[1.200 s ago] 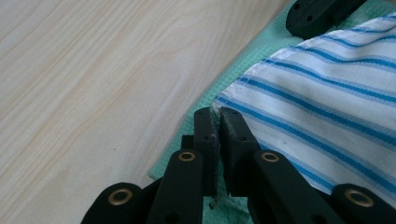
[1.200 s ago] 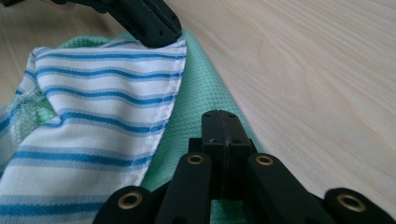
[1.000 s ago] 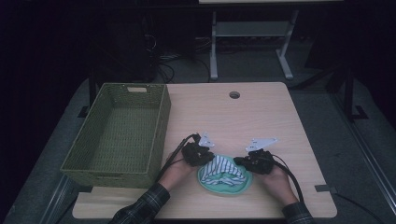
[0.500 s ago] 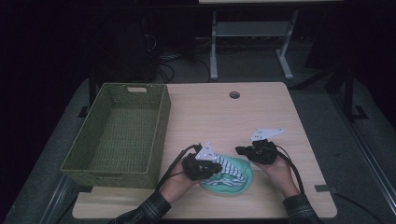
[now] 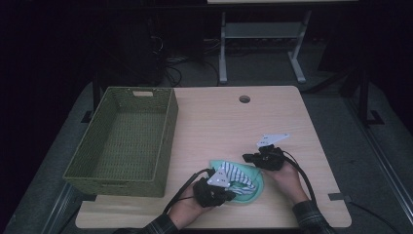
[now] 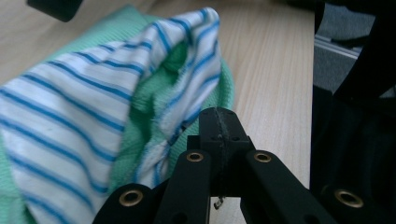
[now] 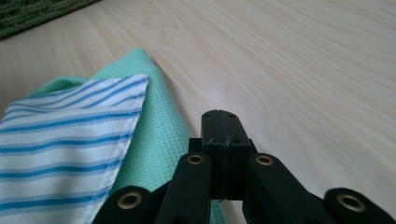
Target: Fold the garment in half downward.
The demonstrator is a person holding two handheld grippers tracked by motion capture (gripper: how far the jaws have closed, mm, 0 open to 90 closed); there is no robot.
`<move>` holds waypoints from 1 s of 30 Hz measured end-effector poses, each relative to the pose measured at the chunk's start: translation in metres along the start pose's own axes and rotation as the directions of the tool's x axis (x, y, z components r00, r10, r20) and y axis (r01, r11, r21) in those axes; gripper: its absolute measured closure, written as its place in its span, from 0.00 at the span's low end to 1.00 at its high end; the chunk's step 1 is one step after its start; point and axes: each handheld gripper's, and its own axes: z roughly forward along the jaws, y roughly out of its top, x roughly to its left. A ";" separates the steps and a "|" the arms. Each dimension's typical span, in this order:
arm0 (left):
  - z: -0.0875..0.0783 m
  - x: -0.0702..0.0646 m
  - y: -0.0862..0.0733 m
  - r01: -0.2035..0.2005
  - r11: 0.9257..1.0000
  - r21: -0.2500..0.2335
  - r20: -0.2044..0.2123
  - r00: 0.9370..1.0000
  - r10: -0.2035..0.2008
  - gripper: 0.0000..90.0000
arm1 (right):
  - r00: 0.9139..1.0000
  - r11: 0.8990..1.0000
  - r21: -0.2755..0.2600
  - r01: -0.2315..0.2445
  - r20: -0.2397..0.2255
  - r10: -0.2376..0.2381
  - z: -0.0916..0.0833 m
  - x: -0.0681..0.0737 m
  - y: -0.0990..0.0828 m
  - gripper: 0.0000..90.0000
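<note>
On the near part of the wooden table (image 5: 234, 122), a green cloth (image 5: 253, 187) lay with a blue-striped white cloth (image 5: 238, 174) bunched on top of it, both between the person's two hands. The left gripper (image 5: 229, 195) sat at the near left edge of the cloths, pointing right. Its jaws had just been closing and, in the left gripper view, stood pressed together, with the left gripper (image 6: 218, 122) touching the hem of the striped cloth (image 6: 70, 116), which rose in a loose fold over the green cloth (image 6: 140, 121); whether any fabric was caught between the pads could not be told. The right gripper (image 5: 248, 157) lay at the far right edge of the cloths, pointing left. In the right gripper view its jaws were together with nothing between them, the right gripper (image 7: 219, 122) just beside the edge of the green cloth (image 7: 154, 130), while the striped cloth (image 7: 70, 135) lay flat to the left. A green woven basket (image 5: 83, 161) stood on the left part of the table, well apart from the cloths.
</note>
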 end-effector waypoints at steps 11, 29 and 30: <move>0.015 0.005 -0.007 -0.040 0.995 0.092 -0.047 0.998 0.044 1.00 | 1.000 0.999 0.048 0.014 -0.012 -0.014 0.009 0.004 -0.004 1.00; 0.007 0.027 -0.011 0.020 0.995 0.098 -0.113 0.994 -0.009 1.00 | 1.000 0.996 0.084 0.030 -0.005 -0.030 0.007 0.004 -0.011 1.00; 0.006 0.029 -0.011 0.021 0.995 0.101 -0.116 0.993 -0.009 1.00 | 1.000 0.996 0.089 0.020 -0.004 -0.020 0.006 0.005 -0.011 1.00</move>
